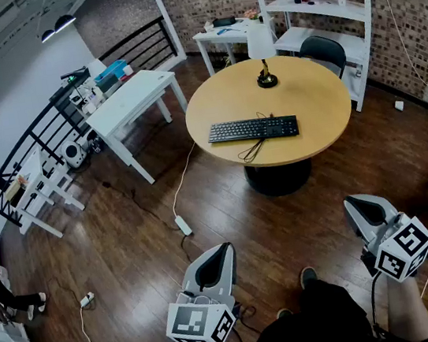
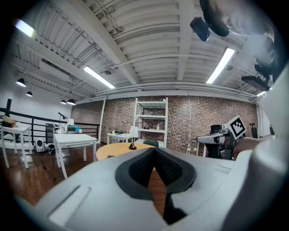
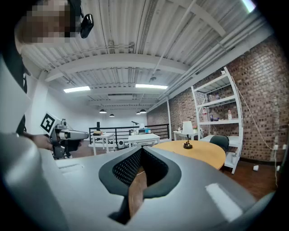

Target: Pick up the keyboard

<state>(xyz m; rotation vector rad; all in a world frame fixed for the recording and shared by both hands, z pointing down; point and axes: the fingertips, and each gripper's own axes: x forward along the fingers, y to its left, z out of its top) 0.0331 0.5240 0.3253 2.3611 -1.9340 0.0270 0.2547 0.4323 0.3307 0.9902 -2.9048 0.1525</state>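
Observation:
A black keyboard (image 1: 252, 129) lies flat on the round wooden table (image 1: 308, 104), its cable looped at the table's near edge. Both grippers hang low over the wood floor, well short of the table and level with each other. My left gripper (image 1: 219, 255) is shut with nothing between its pads; in the left gripper view it (image 2: 154, 151) points toward the table (image 2: 113, 150). My right gripper (image 1: 357, 205) is also shut and empty, and its own view (image 3: 141, 150) has the table (image 3: 203, 151) to the right. I cannot make out the keyboard in either gripper view.
A small lamp (image 1: 266, 77) stands on the table behind the keyboard. A black chair (image 1: 322, 50) and white shelves (image 1: 316, 1) are beyond it. A white table (image 1: 130, 99) stands at the left by a railing. A power strip (image 1: 183, 225) and cables lie on the floor.

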